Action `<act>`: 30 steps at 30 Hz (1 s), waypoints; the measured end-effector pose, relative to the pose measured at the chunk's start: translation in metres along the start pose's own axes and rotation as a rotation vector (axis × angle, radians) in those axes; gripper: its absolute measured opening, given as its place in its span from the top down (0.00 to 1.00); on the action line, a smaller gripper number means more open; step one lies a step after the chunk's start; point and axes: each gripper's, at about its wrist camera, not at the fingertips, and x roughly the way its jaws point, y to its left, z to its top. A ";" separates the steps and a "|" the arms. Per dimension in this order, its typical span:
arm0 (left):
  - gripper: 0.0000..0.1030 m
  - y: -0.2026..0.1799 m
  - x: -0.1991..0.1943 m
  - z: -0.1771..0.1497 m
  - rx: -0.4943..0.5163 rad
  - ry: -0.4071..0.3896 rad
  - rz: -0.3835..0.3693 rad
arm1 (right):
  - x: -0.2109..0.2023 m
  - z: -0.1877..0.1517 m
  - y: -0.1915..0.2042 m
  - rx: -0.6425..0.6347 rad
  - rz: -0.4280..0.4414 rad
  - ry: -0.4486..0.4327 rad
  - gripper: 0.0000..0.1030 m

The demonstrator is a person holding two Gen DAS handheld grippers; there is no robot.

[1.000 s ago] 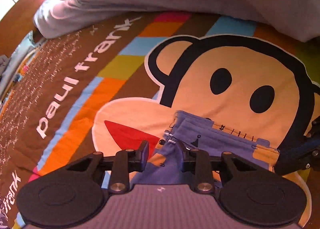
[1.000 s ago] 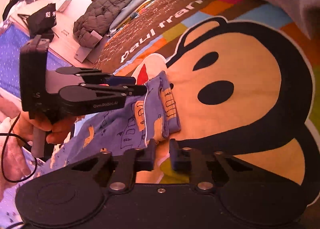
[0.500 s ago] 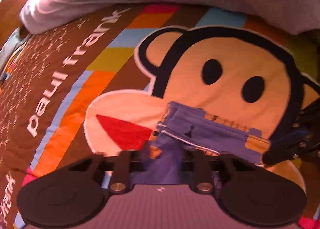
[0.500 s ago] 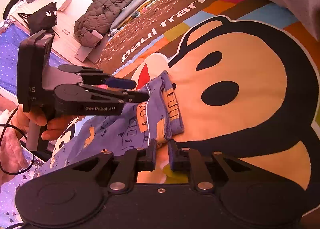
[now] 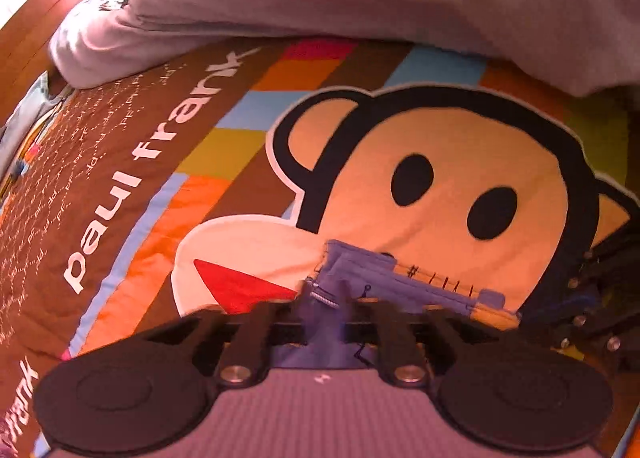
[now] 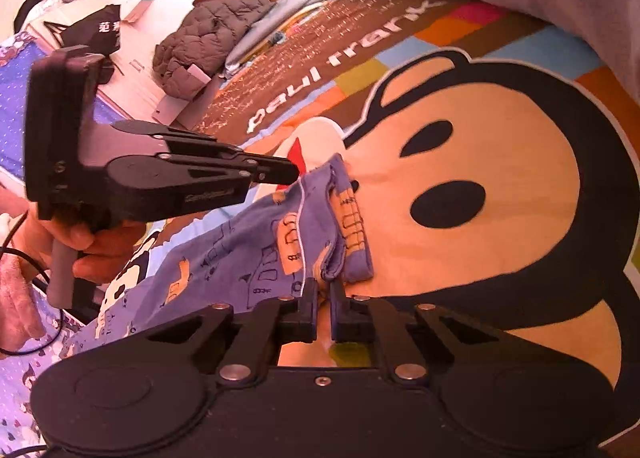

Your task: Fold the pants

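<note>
Small blue printed cotton pants (image 6: 240,254) lie mid-bed on a brown patchwork quilt with a cartoon monkey face (image 6: 500,162). The right tongs (image 6: 324,298) are nipped closed on the folded waistband's near corner; the left tongs (image 5: 322,312), jaws opening, straddle cloth at its far corner.

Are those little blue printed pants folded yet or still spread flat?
Partly folded: the blue printed pants show a doubled-over end, layers stacked on the monkey-print blanket.
</note>
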 end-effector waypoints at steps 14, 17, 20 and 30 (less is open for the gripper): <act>0.74 0.014 0.021 0.003 0.043 0.141 -0.036 | 0.002 0.002 -0.003 0.011 0.007 0.001 0.85; 0.75 0.004 0.019 -0.001 0.110 0.149 -0.018 | 0.002 0.002 -0.003 0.011 0.008 0.003 0.85; 0.87 0.003 0.026 -0.002 0.049 0.140 -0.008 | 0.003 0.001 -0.003 0.010 0.005 0.003 0.85; 0.96 -0.003 0.007 -0.003 -0.037 0.057 0.092 | -0.004 -0.001 0.014 -0.093 -0.027 -0.051 0.93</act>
